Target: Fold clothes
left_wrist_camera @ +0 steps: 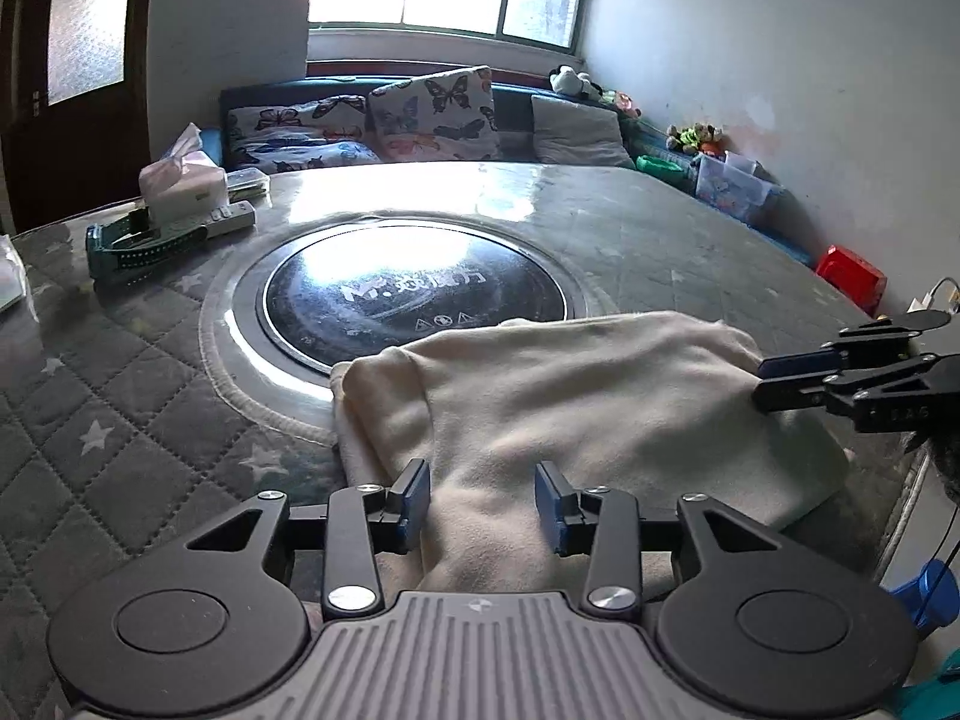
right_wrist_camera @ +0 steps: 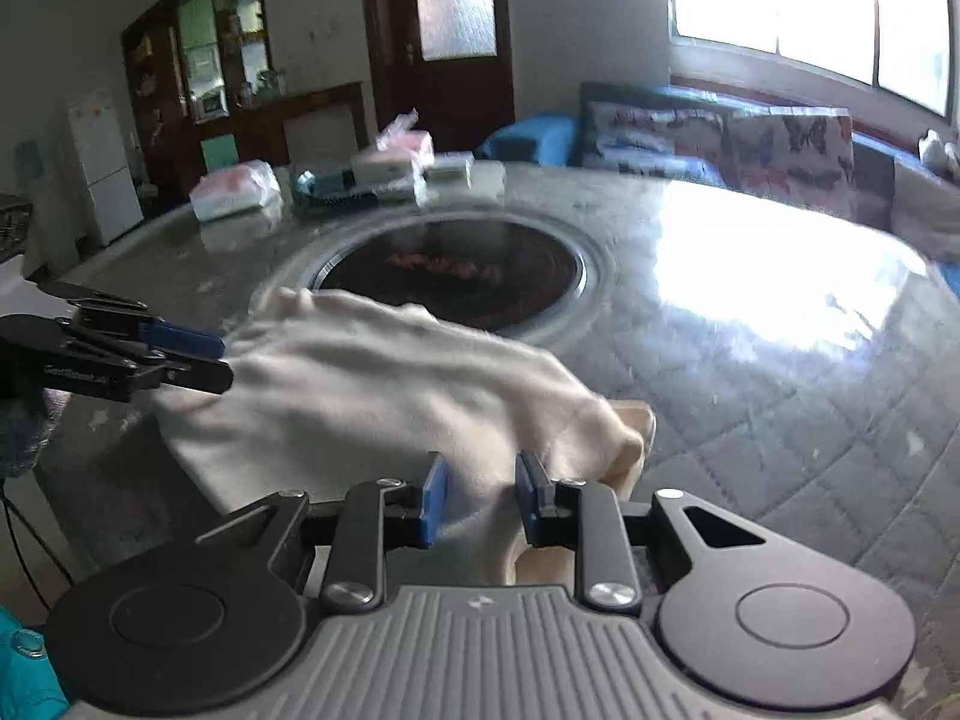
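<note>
Jaws of left gripper (left_wrist_camera: 483, 501) are held apart over cream fleece garment (left_wrist_camera: 576, 414); right gripper (right_wrist_camera: 478, 501) is clamped on its edge. Garment lies w/ long axis betw. grippers on quilted round table (left_wrist_camera: 120, 372).

left tongs (left_wrist_camera: 483, 501) parted; right tongs (right_wrist_camera: 478, 501) pinching

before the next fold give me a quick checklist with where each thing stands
1. Cream garment lies on the table, partly folded: ok.
2. Left hand-held gripper jaws apart, cloth between them but not pinched: not ok for lifting.
3. Right hand-held gripper on the cloth: fabric sits between its pads; whether they pinch it, cannot tell.
4. Garment's far edge overlaps the dark round inset: ok for now.
5. Tissue box and remote well away from the cloth: ok.
</note>
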The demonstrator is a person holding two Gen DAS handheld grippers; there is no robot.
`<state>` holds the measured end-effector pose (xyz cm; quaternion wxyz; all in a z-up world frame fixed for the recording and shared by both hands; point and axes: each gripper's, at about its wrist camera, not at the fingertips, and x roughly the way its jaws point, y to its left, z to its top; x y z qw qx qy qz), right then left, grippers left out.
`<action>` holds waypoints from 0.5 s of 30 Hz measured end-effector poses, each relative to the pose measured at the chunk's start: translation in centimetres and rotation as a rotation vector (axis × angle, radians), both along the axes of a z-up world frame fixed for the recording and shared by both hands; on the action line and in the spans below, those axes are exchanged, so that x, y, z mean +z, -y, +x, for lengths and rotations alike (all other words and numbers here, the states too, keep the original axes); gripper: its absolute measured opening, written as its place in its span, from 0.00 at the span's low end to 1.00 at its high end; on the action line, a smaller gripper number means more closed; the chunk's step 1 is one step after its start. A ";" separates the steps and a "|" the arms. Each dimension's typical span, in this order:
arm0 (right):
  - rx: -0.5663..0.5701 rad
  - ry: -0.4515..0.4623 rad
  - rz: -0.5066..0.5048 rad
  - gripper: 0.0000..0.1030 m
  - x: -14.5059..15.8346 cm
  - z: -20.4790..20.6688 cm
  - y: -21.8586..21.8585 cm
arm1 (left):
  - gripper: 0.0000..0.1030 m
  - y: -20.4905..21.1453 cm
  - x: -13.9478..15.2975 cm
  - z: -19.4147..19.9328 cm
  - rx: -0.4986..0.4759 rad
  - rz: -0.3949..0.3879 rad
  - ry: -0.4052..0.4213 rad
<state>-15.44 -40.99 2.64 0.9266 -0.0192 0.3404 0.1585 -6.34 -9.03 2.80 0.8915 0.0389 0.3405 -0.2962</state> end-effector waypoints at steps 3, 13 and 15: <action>0.023 0.001 -0.006 0.23 0.1 -0.5 -0.2 | 0.44 -0.4 -0.1 -0.1 0.018 -0.012 -0.012; 0.048 -0.001 -0.013 0.23 0.6 -1.9 -0.3 | 0.48 -1.6 -0.4 -0.6 0.075 -0.011 -0.042; 0.080 -0.007 -0.019 0.23 0.7 -2.6 -0.8 | 0.49 -1.8 -0.3 -0.6 0.083 -0.010 -0.047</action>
